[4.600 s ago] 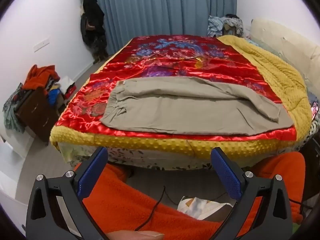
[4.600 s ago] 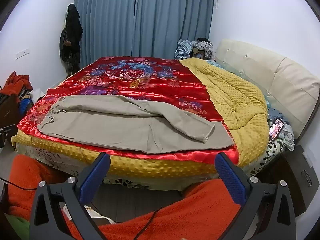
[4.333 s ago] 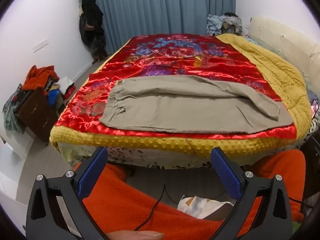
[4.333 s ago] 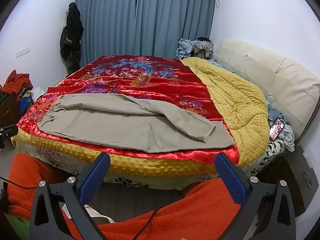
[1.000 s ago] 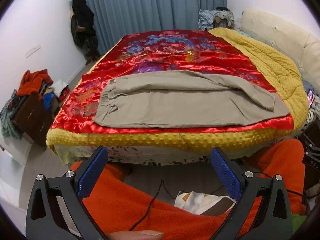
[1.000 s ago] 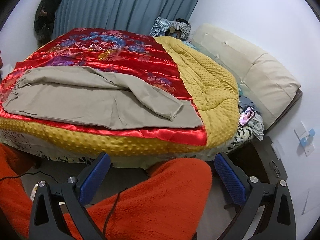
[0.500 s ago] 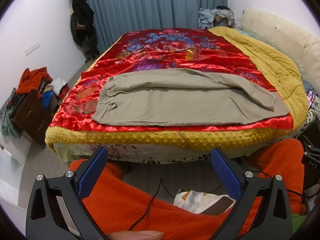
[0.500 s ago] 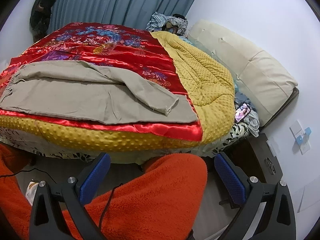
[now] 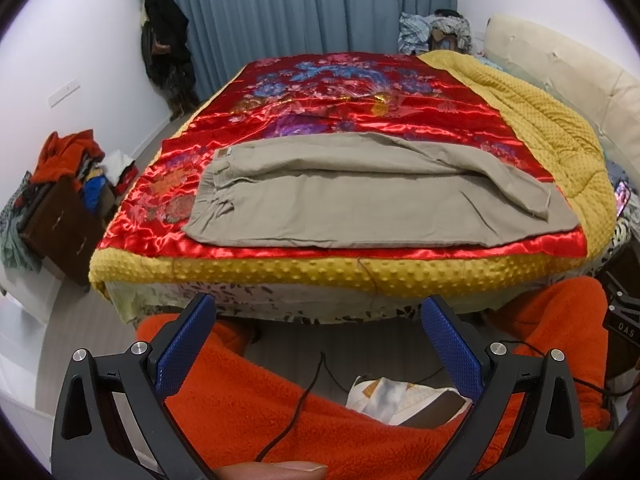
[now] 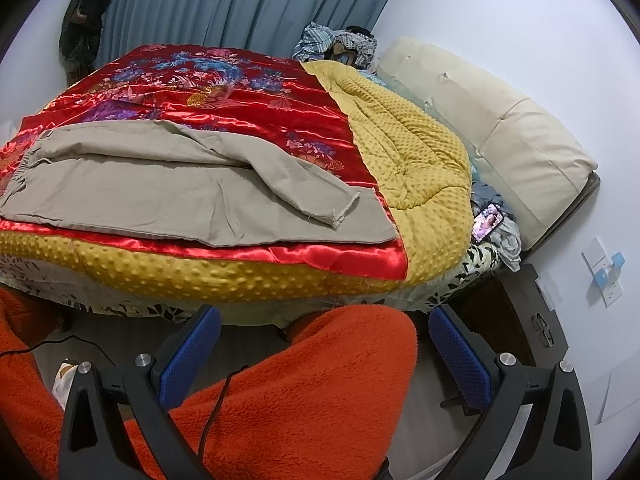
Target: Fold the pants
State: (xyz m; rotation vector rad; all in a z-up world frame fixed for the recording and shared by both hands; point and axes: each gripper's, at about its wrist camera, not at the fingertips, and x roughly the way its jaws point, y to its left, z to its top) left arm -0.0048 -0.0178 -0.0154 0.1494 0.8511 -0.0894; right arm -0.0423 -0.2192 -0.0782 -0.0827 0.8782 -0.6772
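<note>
Right gripper (image 10: 320,348) swung toward headboard (image 10: 500,144); pants (image 9: 360,204) flat on quilt (image 9: 360,112).

A home bedroom: a bed (image 9: 340,276) with padded headboard (image 10: 500,136), blue curtains (image 9: 304,8), and heaped clothes (image 9: 64,156).

Blue curtains (image 9: 304,4), white walls (image 10: 520,32), cream headboard (image 10: 500,136), dark nightstand (image 9: 60,228).

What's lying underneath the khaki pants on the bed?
The pants lie on a red satin quilt, which covers a yellow dotted blanket. Anything directly beneath the pants is covered.
</note>
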